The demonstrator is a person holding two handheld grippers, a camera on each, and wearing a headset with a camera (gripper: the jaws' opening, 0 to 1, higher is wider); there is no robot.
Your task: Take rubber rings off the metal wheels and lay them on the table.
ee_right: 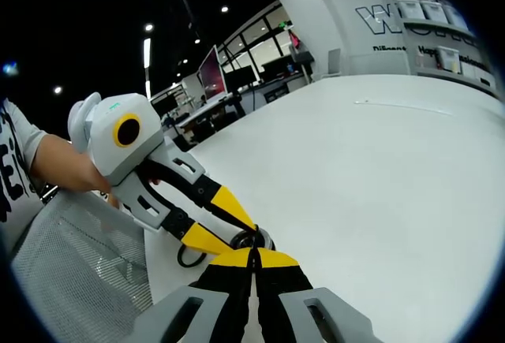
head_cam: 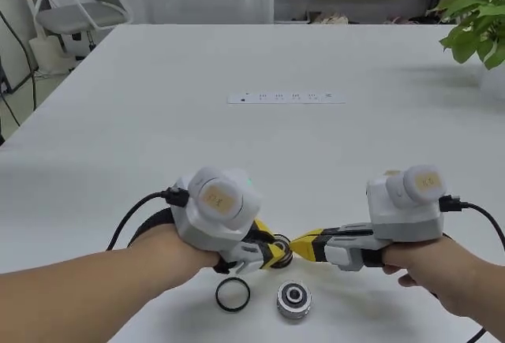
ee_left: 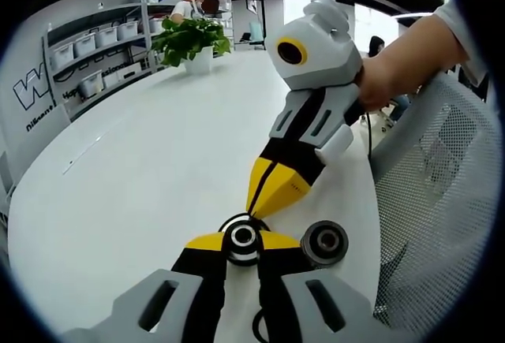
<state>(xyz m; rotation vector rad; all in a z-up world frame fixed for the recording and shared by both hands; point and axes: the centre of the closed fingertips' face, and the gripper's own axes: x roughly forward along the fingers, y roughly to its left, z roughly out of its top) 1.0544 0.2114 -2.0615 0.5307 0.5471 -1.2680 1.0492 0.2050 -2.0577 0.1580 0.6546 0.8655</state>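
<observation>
My left gripper is shut on a small metal wheel that wears a black rubber ring, and holds it just above the white table. My right gripper meets it tip to tip, its yellow jaws closed on the upper edge of that rubber ring. In the head view both grippers meet near the table's front edge, the left gripper beside the right gripper. A loose black rubber ring lies flat on the table in front of them. Beside it sits a second metal wheel, bare silver on top.
A white power strip lies mid-table. A potted plant stands at the far right, and office chairs stand beyond the far edge. A mesh chair back is close by on my side.
</observation>
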